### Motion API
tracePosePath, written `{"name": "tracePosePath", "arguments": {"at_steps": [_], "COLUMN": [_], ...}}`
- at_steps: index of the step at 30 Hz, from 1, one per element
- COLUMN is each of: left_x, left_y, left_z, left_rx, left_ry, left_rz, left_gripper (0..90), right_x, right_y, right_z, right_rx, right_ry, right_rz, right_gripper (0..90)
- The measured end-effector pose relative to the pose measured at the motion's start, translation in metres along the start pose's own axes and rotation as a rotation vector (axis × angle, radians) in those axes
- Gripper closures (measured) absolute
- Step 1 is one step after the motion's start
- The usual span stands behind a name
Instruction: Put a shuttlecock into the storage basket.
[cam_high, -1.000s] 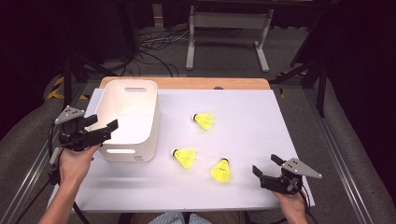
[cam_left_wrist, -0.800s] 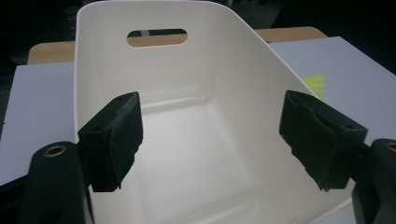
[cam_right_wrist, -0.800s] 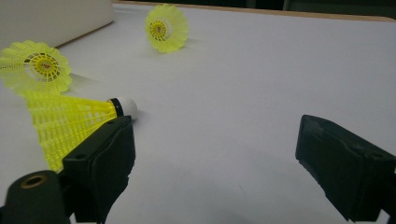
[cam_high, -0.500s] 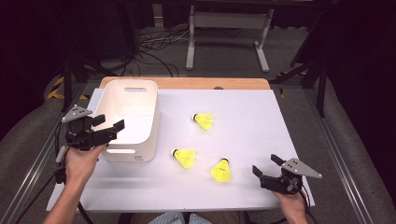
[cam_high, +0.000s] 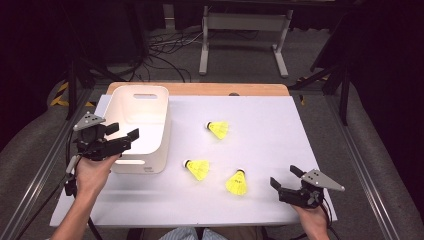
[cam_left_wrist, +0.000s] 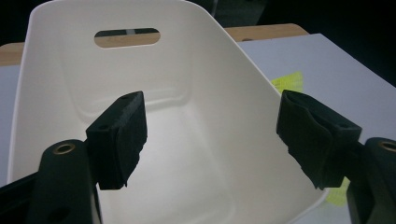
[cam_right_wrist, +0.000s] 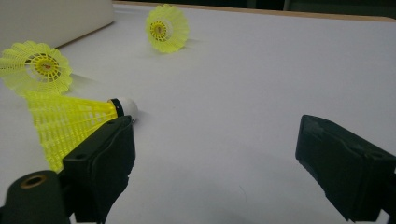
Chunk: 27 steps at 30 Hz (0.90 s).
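Three yellow shuttlecocks lie on the white table top (cam_high: 280, 130): one near the middle (cam_high: 218, 129), one in front of it (cam_high: 198, 168), and one nearest the right hand (cam_high: 237, 182). A white bin (cam_high: 142, 107) with handle slots stands at the left. My left gripper (cam_high: 123, 131) hovers open above the bin's near left rim, and its own view looks down into the empty bin (cam_left_wrist: 187, 93) between the wide-apart jaws of the left gripper (cam_left_wrist: 210, 135). Low at the front right, my right gripper (cam_high: 284, 177) is open, with the closest shuttlecock (cam_right_wrist: 77, 119) just beside its left jaw.
A wooden strip (cam_high: 200, 89) edges the table's far side. Metal rails run along both sides, and a stand's legs (cam_high: 240, 30) and cables lie on the floor behind. The right half of the table top holds nothing but the right gripper.
My left gripper has moved right and forward, from beside the bin's left wall to over its near rim. The right gripper and the shuttlecocks have stayed put.
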<state>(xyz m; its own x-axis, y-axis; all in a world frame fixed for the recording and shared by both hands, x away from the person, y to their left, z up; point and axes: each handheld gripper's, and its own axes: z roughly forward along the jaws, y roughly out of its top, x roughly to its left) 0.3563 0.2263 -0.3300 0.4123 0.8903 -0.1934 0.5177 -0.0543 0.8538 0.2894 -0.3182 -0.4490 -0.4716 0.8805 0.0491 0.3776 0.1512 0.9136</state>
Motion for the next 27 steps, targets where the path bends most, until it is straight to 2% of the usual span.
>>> {"name": "tracePosePath", "arguments": {"at_steps": [27], "left_x": [-0.019], "left_y": [0.003], "left_z": [0.014], "left_rx": [0.022], "left_ry": [-0.060], "left_rz": [0.008], "left_gripper": [28.2], "right_x": [0.000], "right_y": [0.000], "right_z": [0.000], "right_rx": [0.000], "right_ry": [0.004], "right_rz": [-0.002], "right_gripper": [12.4]}}
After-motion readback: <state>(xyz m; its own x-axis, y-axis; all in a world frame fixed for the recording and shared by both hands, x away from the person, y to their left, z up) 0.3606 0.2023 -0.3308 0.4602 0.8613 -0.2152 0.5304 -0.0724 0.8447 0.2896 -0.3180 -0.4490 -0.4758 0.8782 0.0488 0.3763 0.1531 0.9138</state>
